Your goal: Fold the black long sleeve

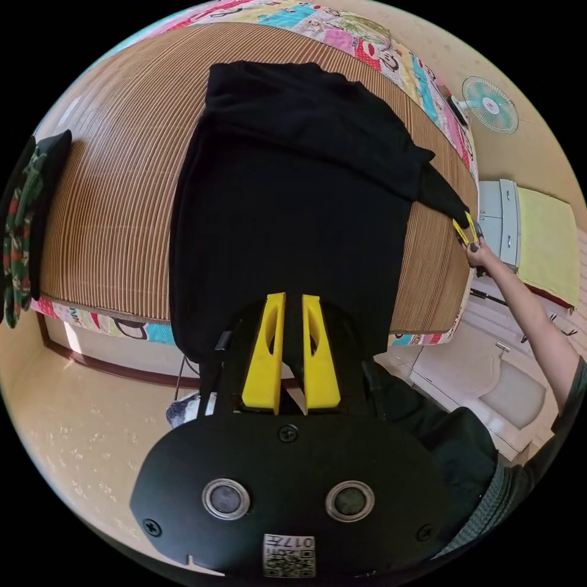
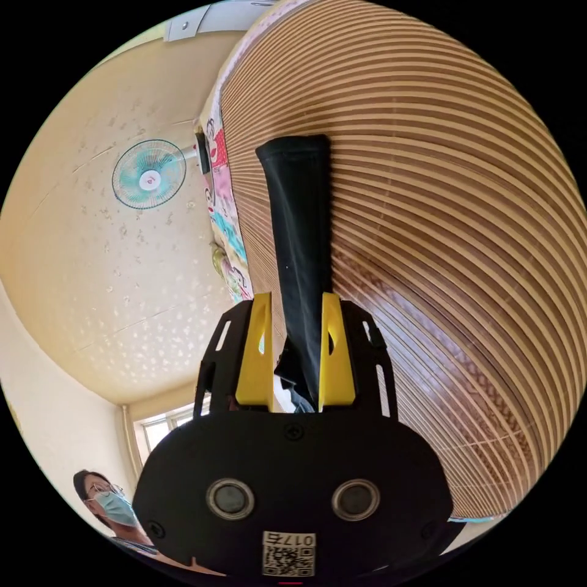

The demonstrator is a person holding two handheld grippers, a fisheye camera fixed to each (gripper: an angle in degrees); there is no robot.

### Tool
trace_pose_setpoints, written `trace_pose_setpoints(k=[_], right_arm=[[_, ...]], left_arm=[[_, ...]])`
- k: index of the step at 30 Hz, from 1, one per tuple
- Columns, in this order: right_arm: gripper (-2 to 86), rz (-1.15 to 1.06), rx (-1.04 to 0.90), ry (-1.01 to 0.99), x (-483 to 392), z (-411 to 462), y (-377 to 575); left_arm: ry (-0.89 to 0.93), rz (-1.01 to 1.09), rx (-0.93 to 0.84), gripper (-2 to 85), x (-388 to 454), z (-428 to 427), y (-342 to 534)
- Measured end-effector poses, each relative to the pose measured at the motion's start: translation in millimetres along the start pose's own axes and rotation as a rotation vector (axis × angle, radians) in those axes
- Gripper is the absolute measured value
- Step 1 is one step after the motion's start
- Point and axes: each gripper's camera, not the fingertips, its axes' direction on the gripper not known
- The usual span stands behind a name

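The black long sleeve [image 1: 287, 202] lies spread on a bamboo mat [image 1: 110, 214], its near hem hanging over the bed's edge. My left gripper [image 1: 293, 298] is at that hem, its yellow jaws nearly together with black fabric between them. One sleeve [image 1: 437, 189] stretches out to the right, where the right gripper [image 1: 466, 231] holds its end. In the right gripper view the sleeve [image 2: 299, 214] runs straight over the mat [image 2: 458, 244] and into my right gripper [image 2: 296, 296], whose jaws press on it from both sides.
A patterned sheet [image 1: 367, 43] lies under the mat. A standing fan [image 1: 489, 104] and a white cabinet [image 1: 498, 214] with a yellow cloth stand past the bed's right side. A dark item with a green-red cord [image 1: 21, 238] lies at the mat's left end. A person's arm [image 1: 526, 312] reaches out.
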Motion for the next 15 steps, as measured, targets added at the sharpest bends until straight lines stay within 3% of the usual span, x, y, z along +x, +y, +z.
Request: trace_pose_setpoints(k=[4,7,11,15], right_arm=[[5.2,0.096,0.045,-0.025,8.2,29.5,12.8],[3.4,-0.015,0.097,-0.03,-14.9,27.8,44.9],[2.1,-0.327,0.18,0.242,-79.1,1.4,127.1],[1.8,-0.469,0.27,0.436,-104.5,-0.3,206.2]], left_arm=[[-0.01,-0.016,-0.048,5.3,9.1,10.3,10.0],[-0.022,0.013,-0.061,5.2,23.2,12.0,14.5],[0.025,0.003,-0.015,5.1,31.3,-2.1,23.0],[0.072,-0.035,0.03,5.1,23.2,-19.4,36.1]])
